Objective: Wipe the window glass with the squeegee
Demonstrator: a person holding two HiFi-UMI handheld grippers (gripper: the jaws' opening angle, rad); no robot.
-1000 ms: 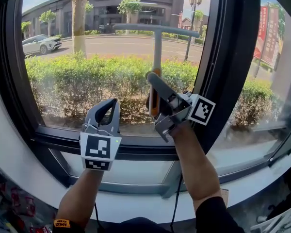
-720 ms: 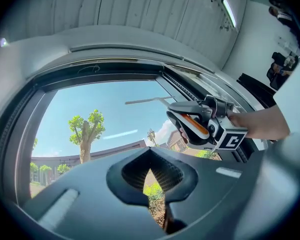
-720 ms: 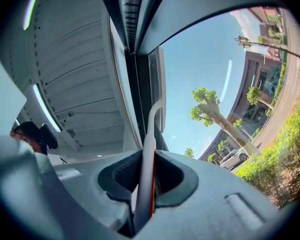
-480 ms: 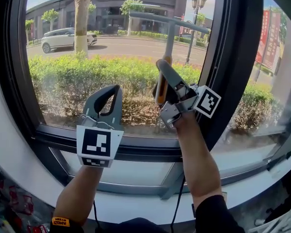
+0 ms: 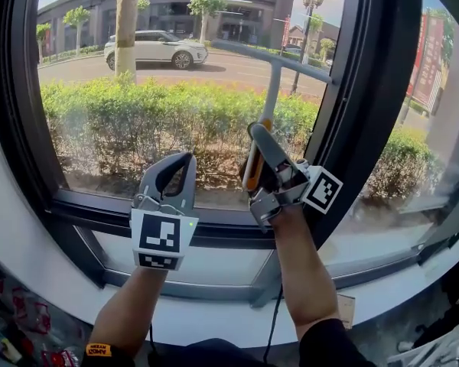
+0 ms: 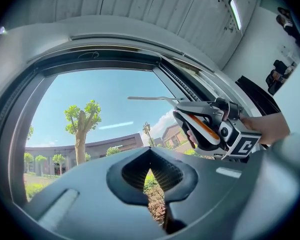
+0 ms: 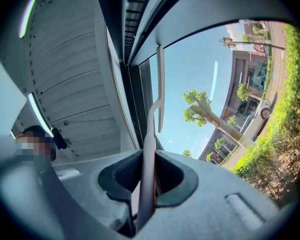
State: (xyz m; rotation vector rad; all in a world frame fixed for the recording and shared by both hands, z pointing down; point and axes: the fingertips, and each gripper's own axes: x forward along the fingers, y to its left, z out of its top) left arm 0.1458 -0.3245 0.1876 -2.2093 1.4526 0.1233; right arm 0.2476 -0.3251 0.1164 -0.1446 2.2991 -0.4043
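Pinching the squeegee by its handle, the right gripper holds it upright before the window glass, blade above the jaws, just left of the window post; left gripper farther left, jaws pressed together, empty.

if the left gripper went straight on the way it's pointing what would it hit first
Most likely the window glass: the left gripper points up at the pane, with nothing seen in between. The gap to the glass is hard to judge.

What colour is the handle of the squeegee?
The squeegee handle is grey with an orange strip; the head view shows it best.
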